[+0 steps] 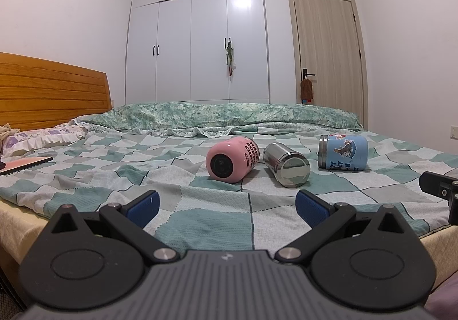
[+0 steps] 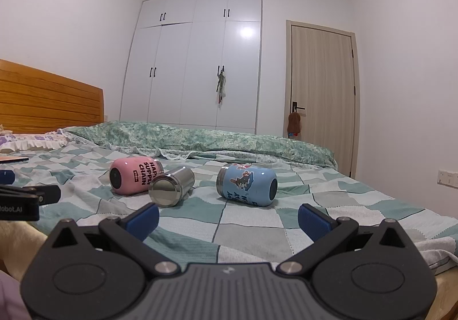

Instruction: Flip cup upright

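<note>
Three cups lie on their sides on the checkered bedspread (image 1: 200,205). A pink cup (image 1: 232,161) is on the left, a steel cup (image 1: 286,164) in the middle, a blue cartoon cup (image 1: 343,152) on the right. In the right wrist view they show as the pink cup (image 2: 134,175), the steel cup (image 2: 171,187) and the blue cup (image 2: 246,185). My left gripper (image 1: 227,205) is open and empty, short of the pink and steel cups. My right gripper (image 2: 229,218) is open and empty, in front of the blue cup.
A wooden headboard (image 1: 51,91) and pillows (image 1: 37,139) are at the left. A folded green quilt (image 1: 223,116) lies behind the cups. A flat reddish book (image 1: 25,164) lies at the left. Wardrobe (image 1: 197,33) and door (image 1: 329,48) stand beyond the bed.
</note>
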Tool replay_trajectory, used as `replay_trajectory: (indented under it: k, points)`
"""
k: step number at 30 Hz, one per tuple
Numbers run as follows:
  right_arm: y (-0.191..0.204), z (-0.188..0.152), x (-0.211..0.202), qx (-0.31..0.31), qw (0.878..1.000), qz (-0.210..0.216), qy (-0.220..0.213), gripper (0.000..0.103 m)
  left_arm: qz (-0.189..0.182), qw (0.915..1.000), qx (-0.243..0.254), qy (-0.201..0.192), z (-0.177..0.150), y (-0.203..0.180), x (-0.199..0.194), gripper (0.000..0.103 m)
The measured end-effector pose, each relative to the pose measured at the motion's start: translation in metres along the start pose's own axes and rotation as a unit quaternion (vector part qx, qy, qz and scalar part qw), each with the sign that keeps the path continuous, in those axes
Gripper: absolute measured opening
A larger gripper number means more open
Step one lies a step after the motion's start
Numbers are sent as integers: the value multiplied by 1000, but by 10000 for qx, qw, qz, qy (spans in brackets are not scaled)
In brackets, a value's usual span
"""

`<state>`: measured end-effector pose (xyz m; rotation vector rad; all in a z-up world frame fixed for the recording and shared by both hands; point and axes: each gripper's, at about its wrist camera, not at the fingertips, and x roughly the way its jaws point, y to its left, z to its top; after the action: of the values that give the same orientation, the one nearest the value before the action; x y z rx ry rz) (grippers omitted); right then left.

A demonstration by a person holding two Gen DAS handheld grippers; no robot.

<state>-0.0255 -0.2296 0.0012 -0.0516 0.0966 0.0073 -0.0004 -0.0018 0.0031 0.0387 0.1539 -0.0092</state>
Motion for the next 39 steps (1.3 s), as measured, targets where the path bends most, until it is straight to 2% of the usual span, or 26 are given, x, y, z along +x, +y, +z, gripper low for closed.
replay_trajectory:
  k: [35,39]
  points:
    - [3,-1,3,-40,10000,6,30,103,-1,10000,2,21,-1,0,5,103]
    - [6,0,6,-75,9999,59,84,103,75,9998,88,148,0,-6,5,103]
